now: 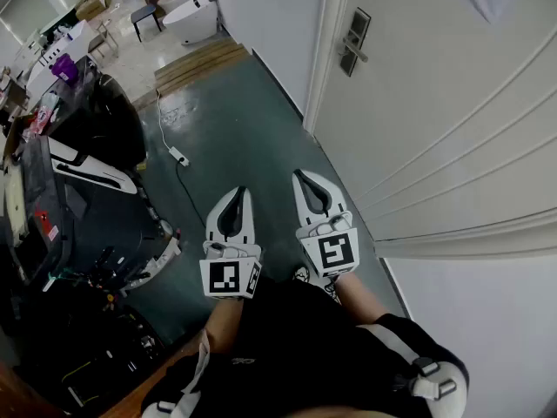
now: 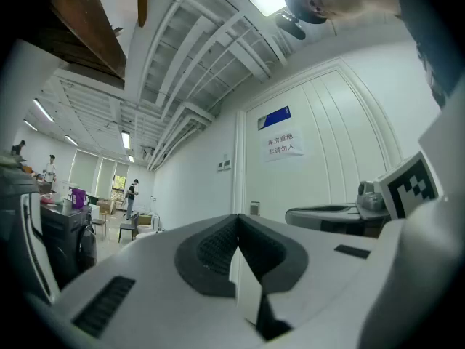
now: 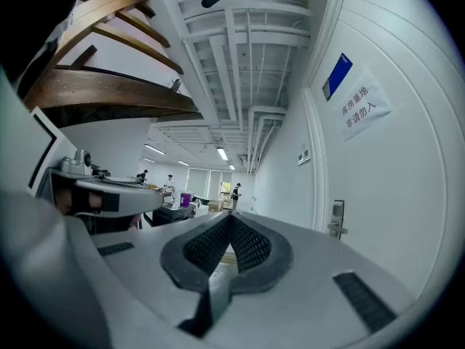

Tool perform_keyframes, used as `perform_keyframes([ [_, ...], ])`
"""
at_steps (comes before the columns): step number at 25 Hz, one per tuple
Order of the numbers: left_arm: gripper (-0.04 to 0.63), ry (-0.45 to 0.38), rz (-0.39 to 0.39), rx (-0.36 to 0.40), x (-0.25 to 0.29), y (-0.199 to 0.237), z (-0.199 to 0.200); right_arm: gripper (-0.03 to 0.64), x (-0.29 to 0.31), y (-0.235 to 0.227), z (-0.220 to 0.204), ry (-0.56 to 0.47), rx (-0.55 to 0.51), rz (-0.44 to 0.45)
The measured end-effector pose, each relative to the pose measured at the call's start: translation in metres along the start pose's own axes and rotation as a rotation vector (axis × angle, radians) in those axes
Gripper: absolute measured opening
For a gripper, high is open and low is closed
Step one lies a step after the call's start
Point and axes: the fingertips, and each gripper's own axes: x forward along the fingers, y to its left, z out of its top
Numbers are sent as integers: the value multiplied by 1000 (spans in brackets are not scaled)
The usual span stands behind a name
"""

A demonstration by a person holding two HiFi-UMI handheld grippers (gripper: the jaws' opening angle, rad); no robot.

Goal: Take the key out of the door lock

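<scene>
- jaws of the white plastic left gripper [image 1: 241, 192] are pressed together, black ribbed pads [image 2: 214, 249] meeting, nothing between them.
- white plastic right gripper [image 1: 301, 175] is likewise closed and empty, beside the left above the dark teal floor [image 1: 235, 138].
- silver lever handle [image 1: 354, 52] on a dark lock plate [image 1: 359, 23] sits on the white panelled door [image 1: 435, 120], well apart from both grippers; the key is too small to make out.
</scene>
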Motion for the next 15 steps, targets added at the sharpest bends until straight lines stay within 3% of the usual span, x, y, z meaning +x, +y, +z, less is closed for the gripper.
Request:
perform_keyframes([
  [13,23,50,-72,-33,-2,-37,-18,9,-29,0,-23,48,77,26],
  [15,23,47,-91,-31,4,-44,-23,37,-32,-7,-25,43,93,20],
])
